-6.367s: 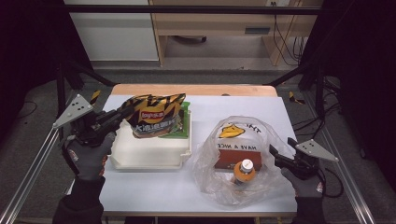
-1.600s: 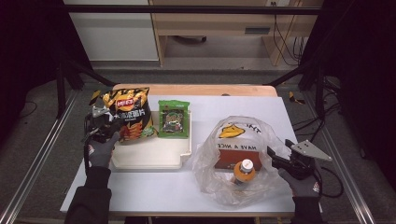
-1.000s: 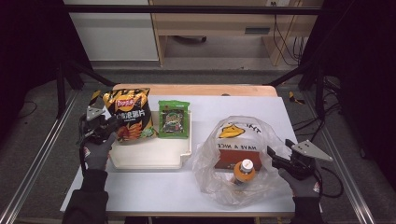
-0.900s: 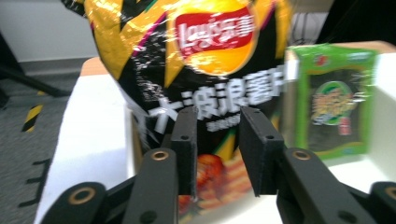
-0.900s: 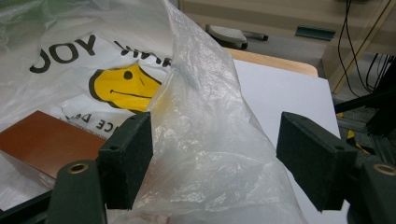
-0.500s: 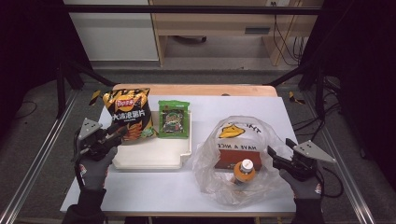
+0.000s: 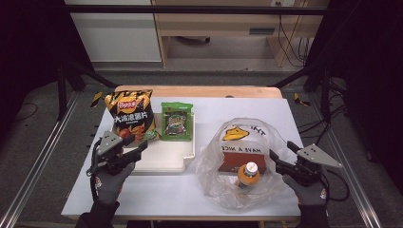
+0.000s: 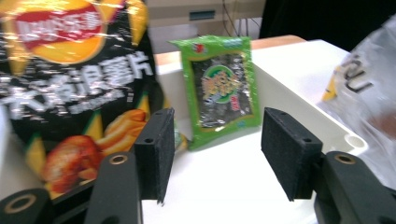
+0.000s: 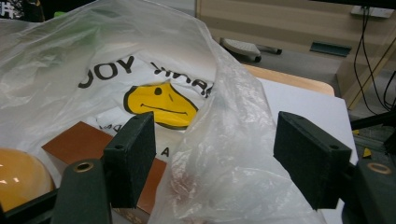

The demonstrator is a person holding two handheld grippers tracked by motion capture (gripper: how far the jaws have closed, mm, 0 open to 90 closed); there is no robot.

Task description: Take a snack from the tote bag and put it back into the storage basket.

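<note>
My left gripper [image 7: 138, 148] has just been opening, nothing between its jaws, just beside the chips bag [image 7: 129, 116] on the white tray [image 7: 166, 159].

Left tongs [image 7: 142, 145] just opened, empty; right tongs [image 7: 276, 159] gape.

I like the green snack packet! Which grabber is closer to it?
The left. The left gripper sits just in front of the green snack packet, open, beside the chip bag. The right gripper is across the table at the plastic bag.
</note>
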